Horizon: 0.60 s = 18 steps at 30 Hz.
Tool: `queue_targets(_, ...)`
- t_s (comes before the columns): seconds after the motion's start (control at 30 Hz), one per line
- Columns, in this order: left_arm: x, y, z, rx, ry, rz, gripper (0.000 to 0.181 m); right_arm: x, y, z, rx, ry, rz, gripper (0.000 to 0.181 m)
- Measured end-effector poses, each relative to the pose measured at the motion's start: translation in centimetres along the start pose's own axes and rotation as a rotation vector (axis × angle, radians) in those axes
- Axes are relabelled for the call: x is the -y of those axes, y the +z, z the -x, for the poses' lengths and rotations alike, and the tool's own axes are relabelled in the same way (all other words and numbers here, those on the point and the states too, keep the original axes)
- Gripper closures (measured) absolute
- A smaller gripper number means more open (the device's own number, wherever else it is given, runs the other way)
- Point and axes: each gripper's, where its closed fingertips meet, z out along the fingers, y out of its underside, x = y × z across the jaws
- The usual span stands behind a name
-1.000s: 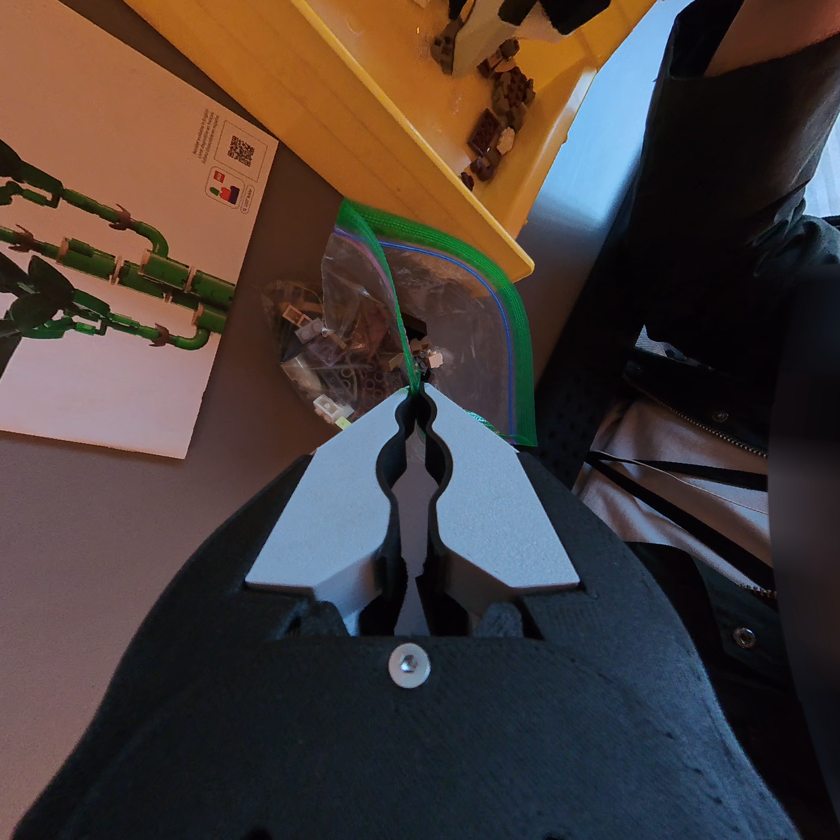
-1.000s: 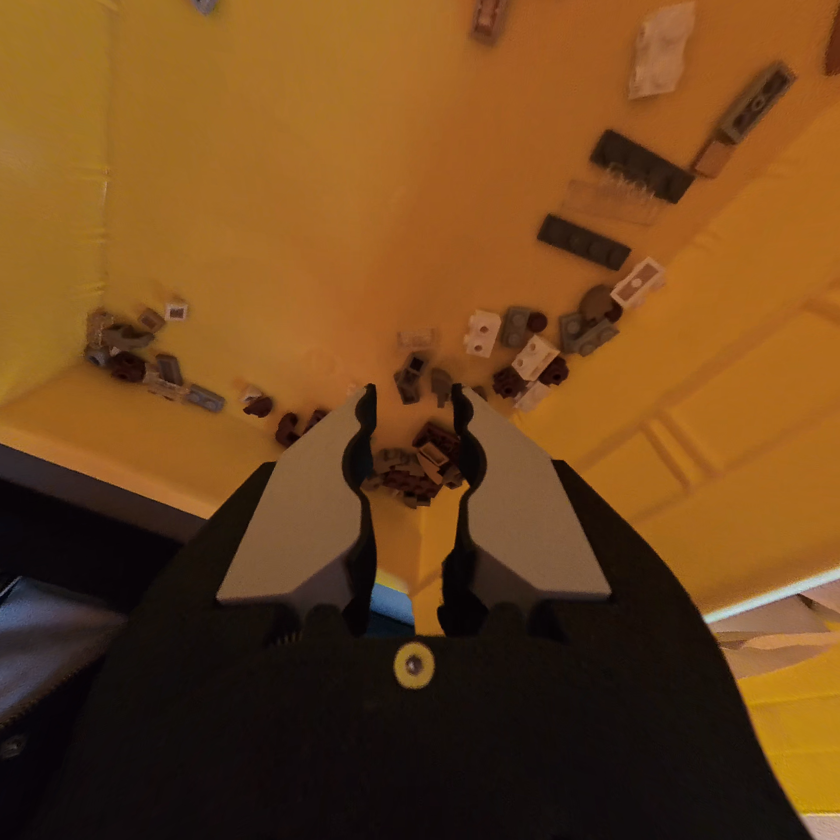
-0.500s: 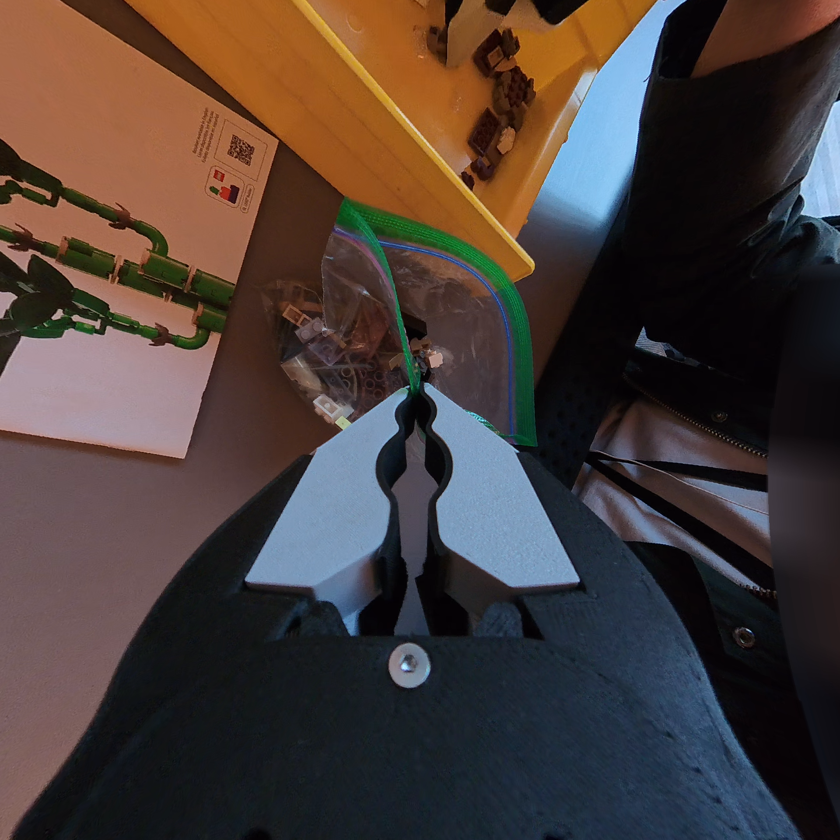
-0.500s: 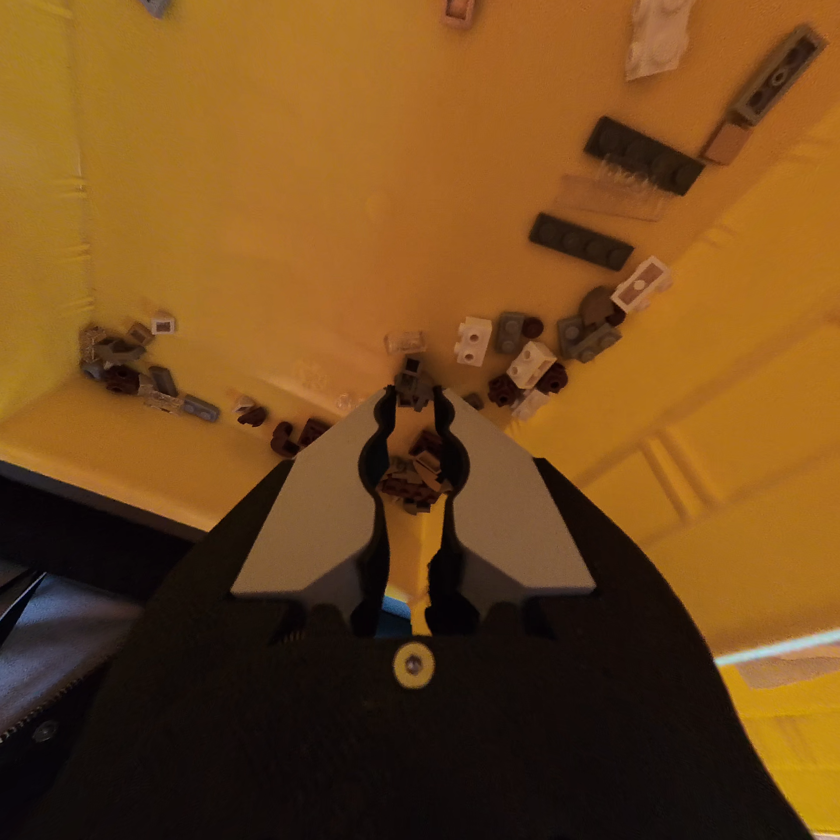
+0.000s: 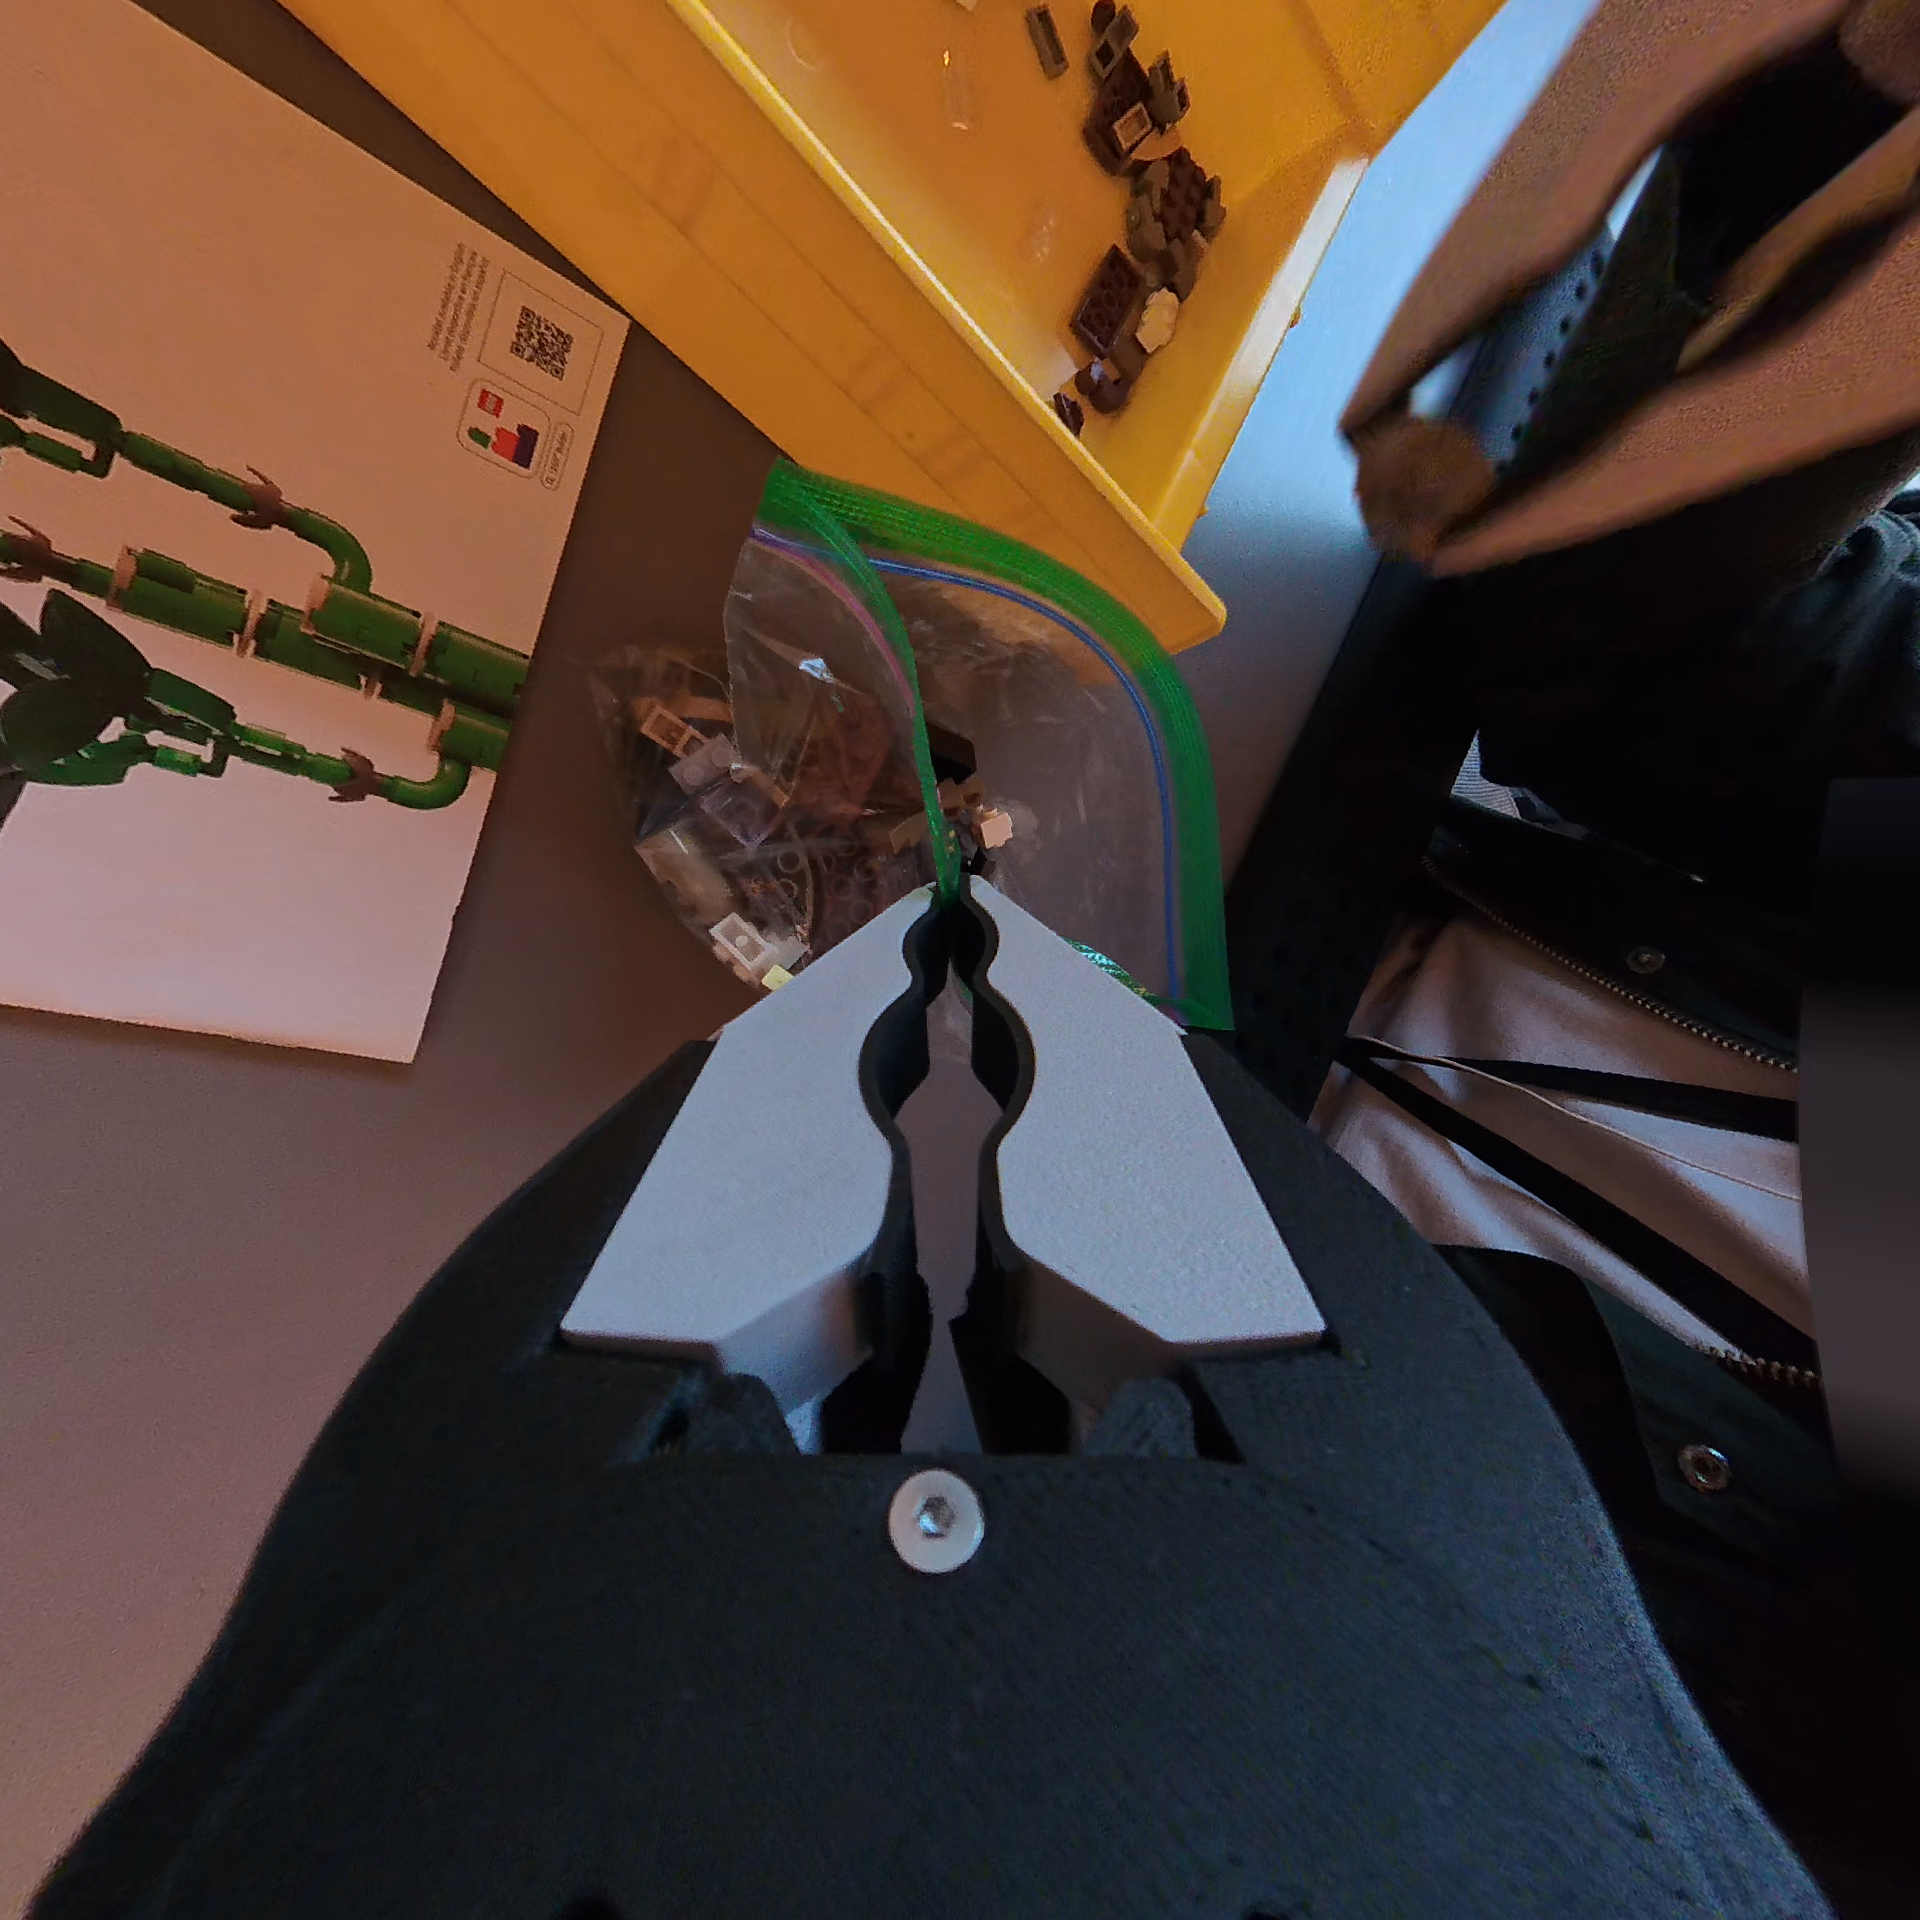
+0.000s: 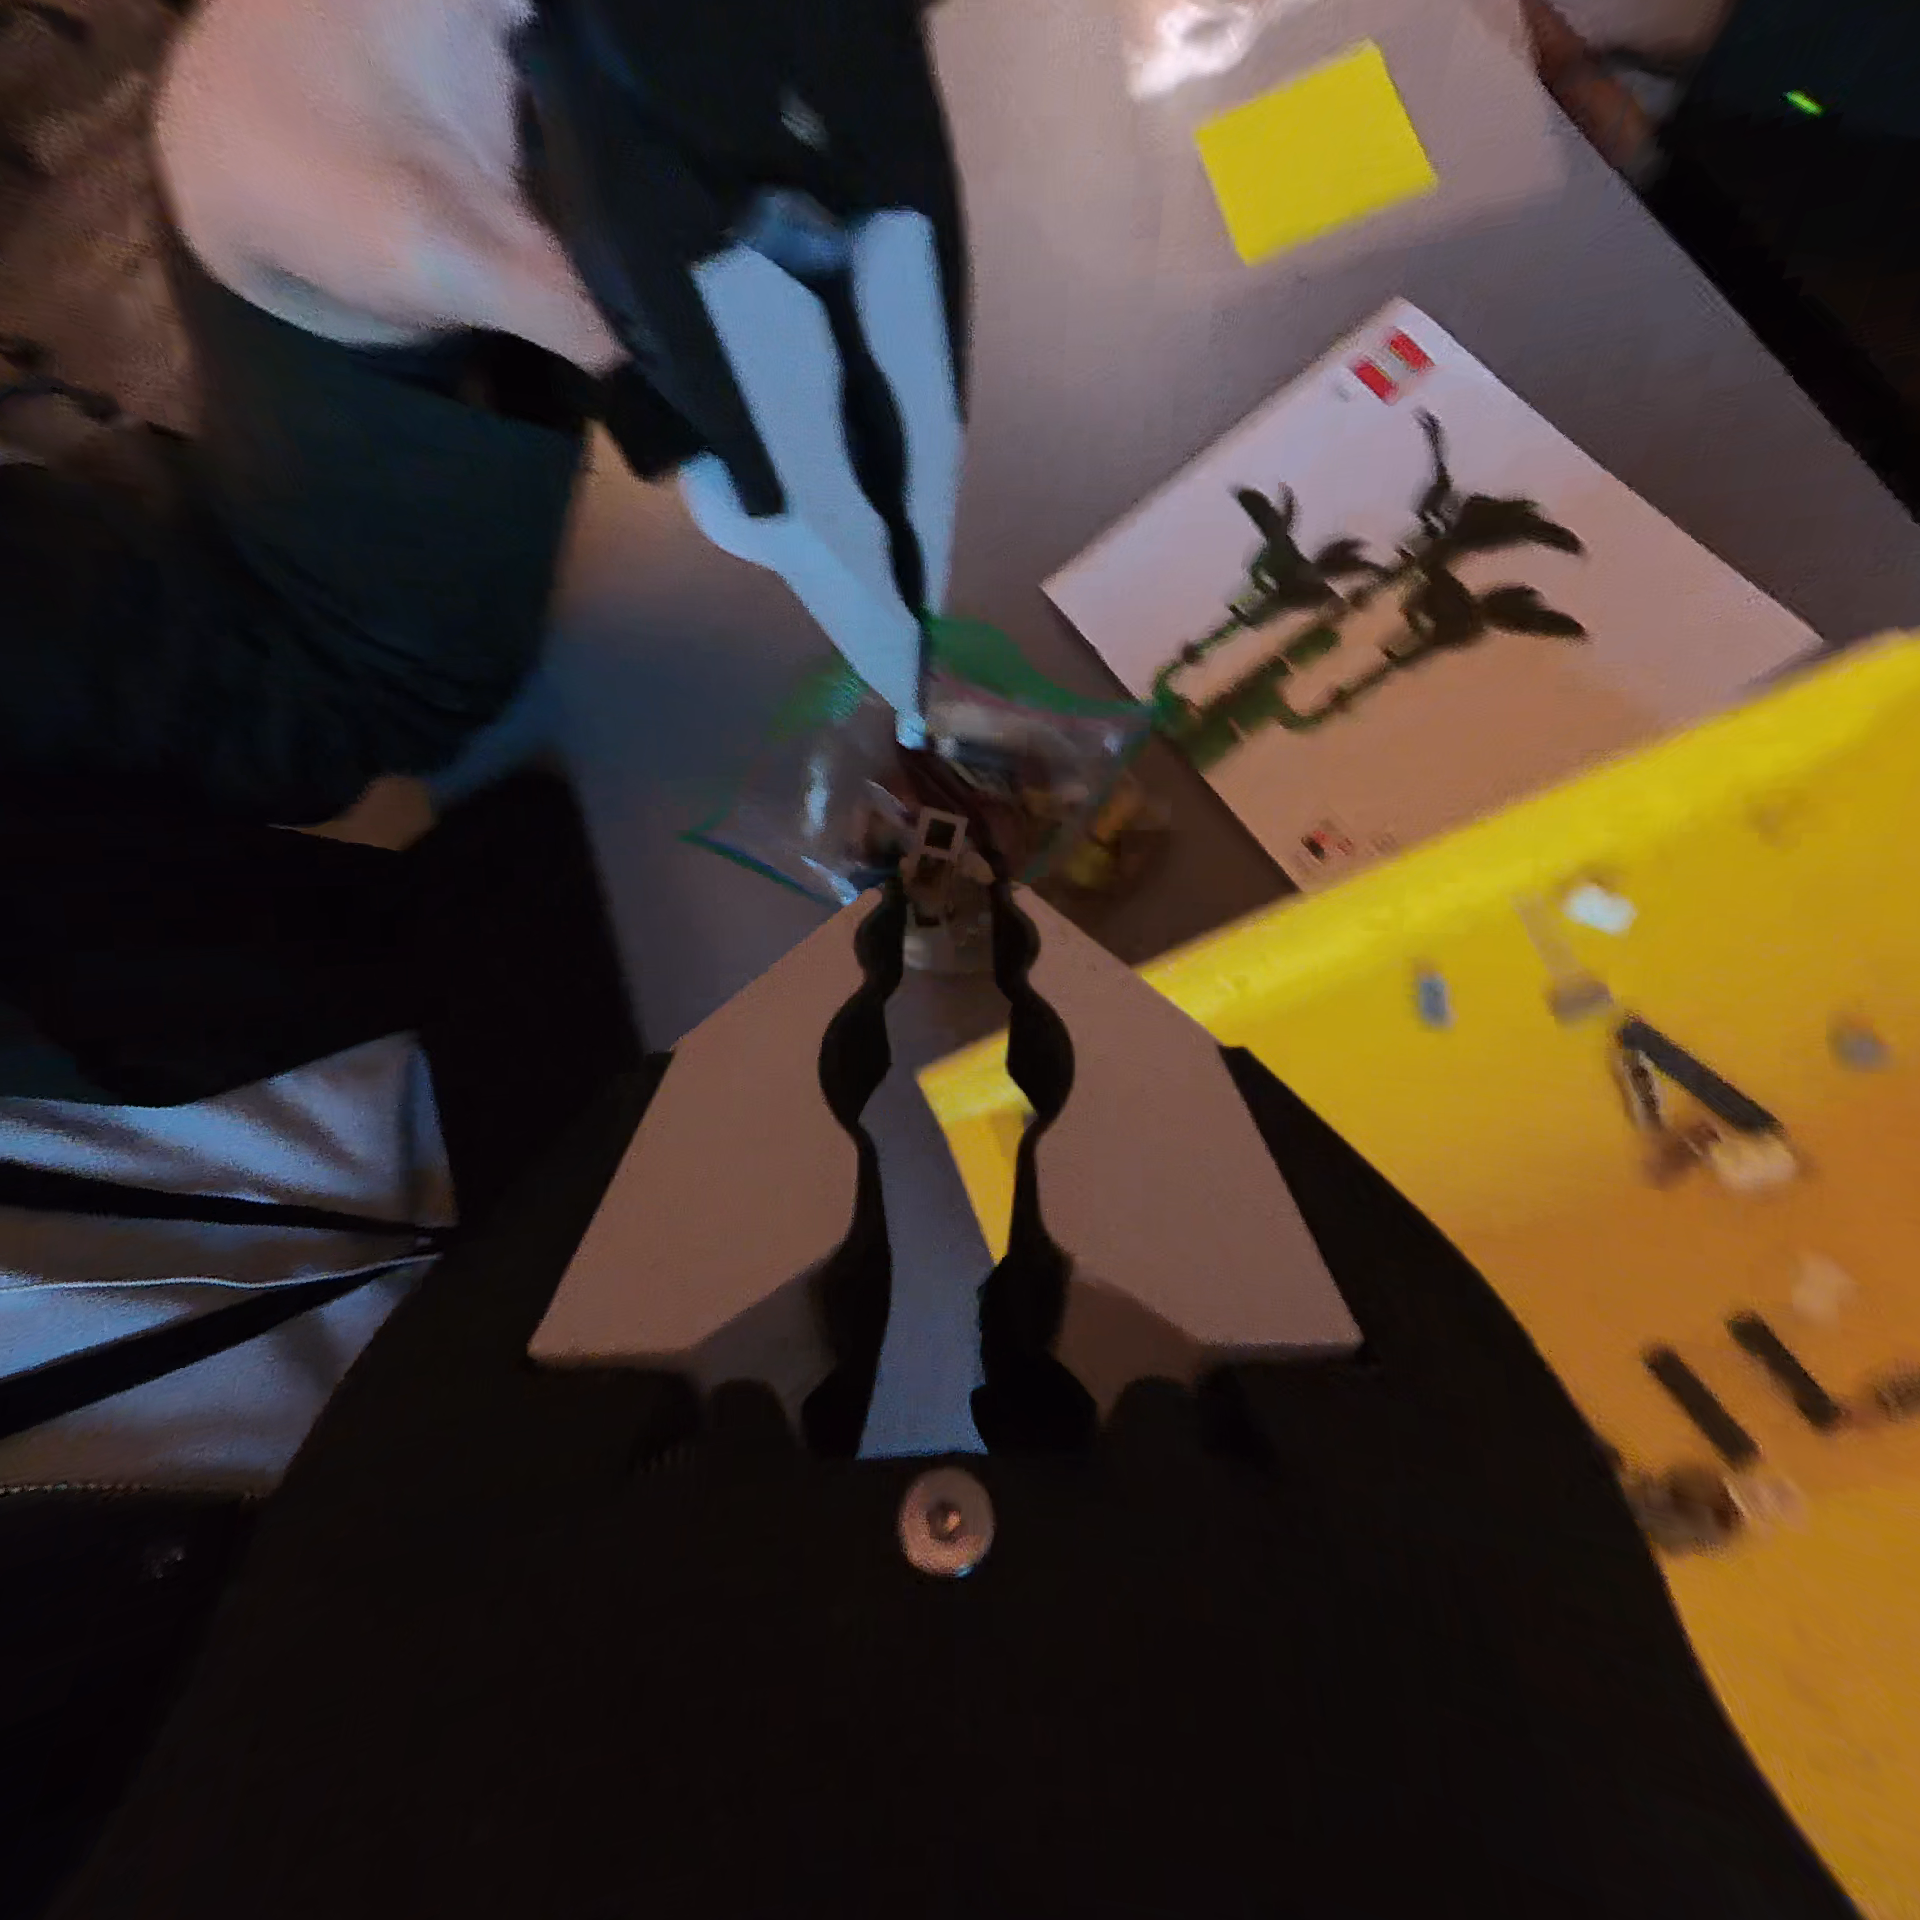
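Left gripper (image 5: 951,914) pinched tight on green zip rim of clear plastic bag (image 5: 1081,748) of small bricks, beside yellow tray (image 5: 935,416). Right gripper (image 6: 940,894) clamps small brick cluster (image 6: 935,847) just short of bag mouth, straight ahead; view blurred.

Grippers: two, left gripper (image 5: 951,914) and right gripper (image 6: 940,894), two fingers each. Clear zip bag (image 5: 1049,748): one, green-edged, holding many small bricks, uncountable. Yellow tray (image 5: 852,281): one, with loose bricks inside, over a dozen. Printed sheet (image 5: 260,582) with green plant picture: one. Yellow note (image 6: 1314,151): one. Table (image 5: 208,1195): one.
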Motion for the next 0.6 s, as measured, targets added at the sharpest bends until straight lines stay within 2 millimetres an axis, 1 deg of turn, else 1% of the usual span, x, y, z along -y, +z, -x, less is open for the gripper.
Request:
queue_targets(0.07,0.0,0.0,0.0,0.001,0.001,0.001,0.181,0.5,1.8,1.3,0.052,-0.031,0.002,0.166)
queue_targets(0.1,0.0,0.0,0.0,0.002,0.001,-0.001,0.181,0.5,2.9,1.5,0.069,-0.042,0.014,0.165)
queue_targets(0.17,0.0,-0.1,0.0,0.002,0.000,-0.003,0.181,-0.1,5.4,1.7,0.094,-0.080,0.066,0.165)
queue_targets(0.23,0.0,-0.2,0.1,0.003,-0.002,-0.006,0.181,-1.1,7.2,1.0,0.061,-0.133,0.129,0.165)
queue_targets(0.27,0.0,-0.2,0.1,0.003,-0.003,-0.007,0.181,-1.4,7.6,0.5,0.025,-0.181,0.150,0.164)
queue_targets(0.33,0.0,-0.3,0.2,0.002,-0.005,-0.007,0.181,-1.1,7.5,-0.4,-0.068,-0.278,0.140,0.162)
queue_targets(0.4,0.0,-0.2,0.2,0.000,-0.006,-0.007,0.181,-0.2,6.9,-0.6,-0.115,-0.333,0.099,0.153)
queue_targets(0.43,0.0,-0.2,0.2,0.000,-0.007,-0.006,0.181,0.4,6.4,-1.0,-0.159,-0.353,0.068,0.152)
queue_targets(0.53,0.0,-0.2,0.2,0.000,-0.006,-0.005,0.181,2.0,4.7,-2.9,-0.314,-0.374,-0.003,0.144)
queue_targets(0.6,0.0,-0.2,0.2,0.000,-0.007,-0.005,0.181,2.2,3.8,-4.1,-0.389,-0.362,-0.008,0.135)
